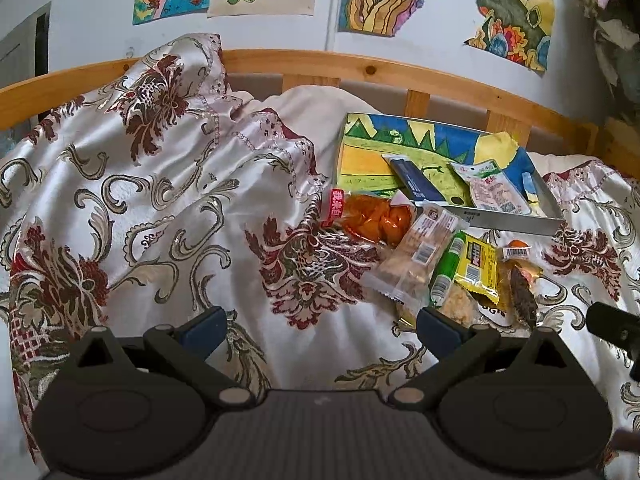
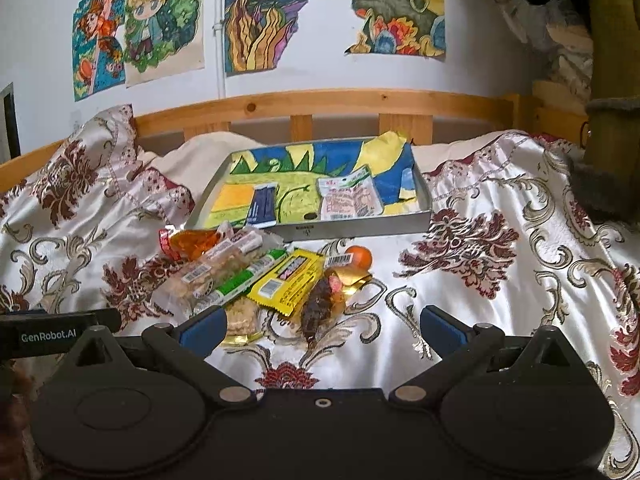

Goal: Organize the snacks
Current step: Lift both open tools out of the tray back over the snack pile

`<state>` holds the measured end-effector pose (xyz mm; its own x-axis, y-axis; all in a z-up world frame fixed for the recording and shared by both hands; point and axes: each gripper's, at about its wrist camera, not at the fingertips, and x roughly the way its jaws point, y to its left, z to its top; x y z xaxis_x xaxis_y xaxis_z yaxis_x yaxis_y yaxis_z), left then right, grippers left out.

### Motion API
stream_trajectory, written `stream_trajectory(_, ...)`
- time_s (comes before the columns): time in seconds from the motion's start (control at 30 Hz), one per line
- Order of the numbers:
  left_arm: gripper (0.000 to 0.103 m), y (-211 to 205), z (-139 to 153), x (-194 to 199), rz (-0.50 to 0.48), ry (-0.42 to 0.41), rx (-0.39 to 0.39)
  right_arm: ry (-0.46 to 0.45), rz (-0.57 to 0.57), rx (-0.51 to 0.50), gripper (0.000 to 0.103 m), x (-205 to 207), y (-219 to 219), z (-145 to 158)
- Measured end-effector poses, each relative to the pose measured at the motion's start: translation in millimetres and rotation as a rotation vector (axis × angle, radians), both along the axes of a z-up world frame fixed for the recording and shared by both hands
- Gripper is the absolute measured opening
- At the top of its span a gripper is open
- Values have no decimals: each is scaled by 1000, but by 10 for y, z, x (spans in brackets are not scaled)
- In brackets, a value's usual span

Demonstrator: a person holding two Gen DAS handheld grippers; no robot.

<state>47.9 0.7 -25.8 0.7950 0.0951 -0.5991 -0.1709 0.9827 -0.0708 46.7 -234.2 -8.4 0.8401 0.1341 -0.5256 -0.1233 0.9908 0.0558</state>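
A grey tray lined with a colourful drawing rests on the bed; a dark blue packet and a pale pink-and-green packet lie in it. In front of the tray is a heap of snacks: an orange bag, a clear biscuit pack, a green stick, a yellow packet, a dark brown snack. My right gripper is open just short of the heap. My left gripper is open, left of the heap.
The bedspread is white satin with red floral patterns, bunched high on the left. A wooden bed rail runs behind the tray, with drawings on the wall above. The other gripper's black body shows at each view's edge.
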Motion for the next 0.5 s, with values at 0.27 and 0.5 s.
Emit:
stream_trajectory(0.27, 103, -17, 1, 14, -11, 2, 15, 13, 9, 1, 102, 40, 31, -44)
stream_trajectory(0.5, 103, 8, -5, 35, -11, 10, 2, 28, 1, 5, 102, 90, 38, -65)
